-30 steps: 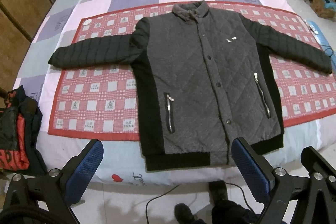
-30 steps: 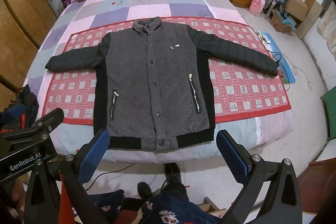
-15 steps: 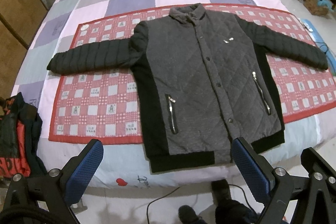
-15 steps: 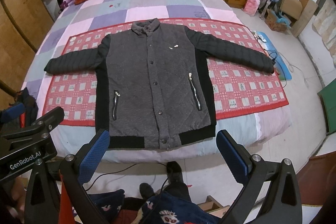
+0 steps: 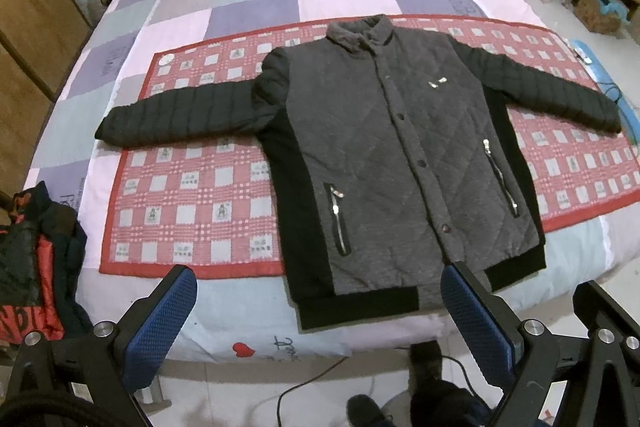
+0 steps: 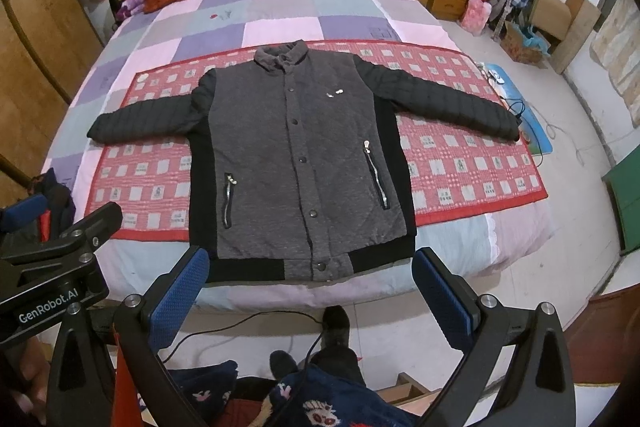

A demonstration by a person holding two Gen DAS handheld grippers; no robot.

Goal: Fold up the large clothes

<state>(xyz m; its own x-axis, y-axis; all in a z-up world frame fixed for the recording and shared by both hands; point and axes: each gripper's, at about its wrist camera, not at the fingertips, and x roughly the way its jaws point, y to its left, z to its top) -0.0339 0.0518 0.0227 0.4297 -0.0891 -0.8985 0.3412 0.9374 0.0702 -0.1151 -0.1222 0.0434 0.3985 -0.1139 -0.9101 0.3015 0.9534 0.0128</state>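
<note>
**Two open grippers, nothing yet held**

Both the left gripper and right gripper were held with fingers spread wide, empty, short of the bed. The jacket lay flat, sleeves outstretched; its thick padding could be pinched only partly and slip free.

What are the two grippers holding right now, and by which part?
Nothing. The left gripper and right gripper are both open, short of the bed, and the grey quilted jacket with black sleeves lies flat, untouched.
</note>
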